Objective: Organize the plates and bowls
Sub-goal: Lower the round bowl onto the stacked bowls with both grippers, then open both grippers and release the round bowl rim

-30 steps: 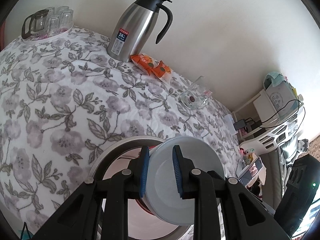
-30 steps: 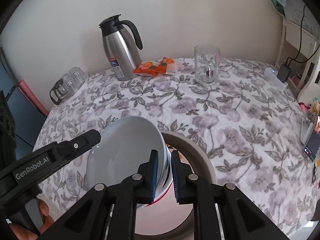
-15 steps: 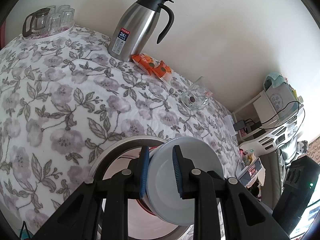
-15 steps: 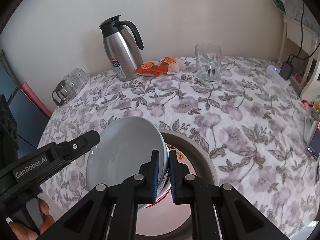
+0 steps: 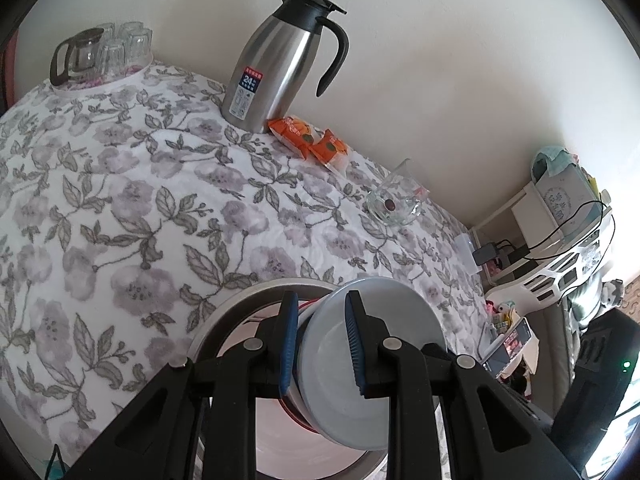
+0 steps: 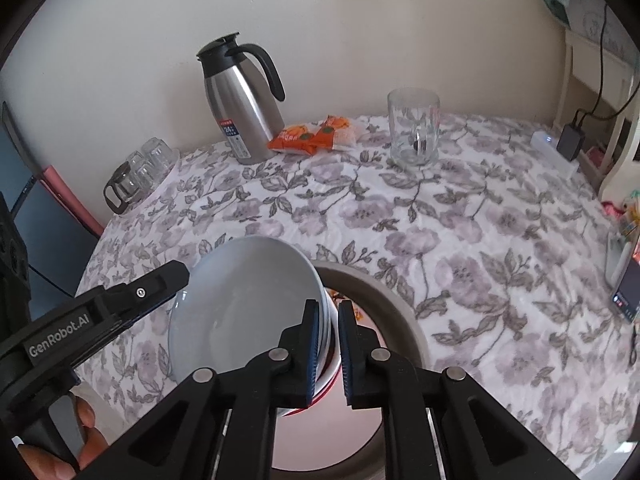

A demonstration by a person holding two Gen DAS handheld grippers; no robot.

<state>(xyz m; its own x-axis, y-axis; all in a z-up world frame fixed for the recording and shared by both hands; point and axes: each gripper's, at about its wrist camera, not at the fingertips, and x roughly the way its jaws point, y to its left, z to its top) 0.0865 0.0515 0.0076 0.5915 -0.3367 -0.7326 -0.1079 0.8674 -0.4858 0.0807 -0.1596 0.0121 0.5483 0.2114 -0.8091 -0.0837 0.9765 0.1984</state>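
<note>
A stack of bowls, pale grey-blue (image 5: 384, 320) (image 6: 244, 300) on top and a white red-trimmed one beneath (image 6: 331, 344), is held tilted over a large pink plate with a beige rim (image 5: 244, 300) (image 6: 400, 312). My left gripper (image 5: 320, 344) is shut on the stack's rim on one side; its black body shows in the right wrist view (image 6: 132, 300). My right gripper (image 6: 329, 350) is shut on the stack's rim on the opposite side.
On the flowered tablecloth (image 6: 460, 240) stand a steel thermos jug (image 5: 276, 68) (image 6: 240, 108), orange snack packets (image 6: 312, 136), a glass mug (image 6: 414, 128) and a tray of small glasses (image 6: 140, 172). A phone (image 6: 628, 292) lies at the right edge. White shelves (image 5: 560, 232) stand beyond.
Both grippers have risen slightly with the bowl stack between them; the bowls sit a little higher over the pink plate. The grips are unchanged.
</note>
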